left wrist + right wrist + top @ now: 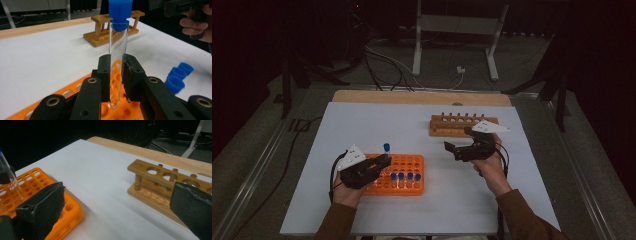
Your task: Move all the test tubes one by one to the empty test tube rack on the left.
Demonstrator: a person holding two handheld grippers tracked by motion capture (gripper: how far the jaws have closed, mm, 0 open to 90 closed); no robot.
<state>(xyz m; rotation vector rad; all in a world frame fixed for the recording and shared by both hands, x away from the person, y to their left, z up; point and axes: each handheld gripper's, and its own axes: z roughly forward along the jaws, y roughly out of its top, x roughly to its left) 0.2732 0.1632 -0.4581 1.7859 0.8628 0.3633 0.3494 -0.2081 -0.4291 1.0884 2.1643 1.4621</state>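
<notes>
My left gripper point(381, 162) is shut on a clear test tube with a blue cap point(386, 148), which it holds upright just above the orange rack point(414, 161). In the left gripper view the pads point(105, 72) clamp the tube point(118, 50) low on its glass, and its bottom hangs over the rack's holes point(117, 82). Several blue-capped tubes point(404, 177) stand in the rack's front row. My right gripper point(458, 141) hangs open with nothing between its jaws, just in front of the wooden rack point(447, 125). In the right gripper view the wooden rack point(155, 182) lies between the wide jaws.
A white sheet point(377, 125) covers the table, with a bare wooden strip point(412, 96) along the far edge. Beyond the table are cables point(382, 65) and a metal stand point(457, 30) on the dark floor. A person's right hand point(195, 25) is at the far right of the left gripper view.
</notes>
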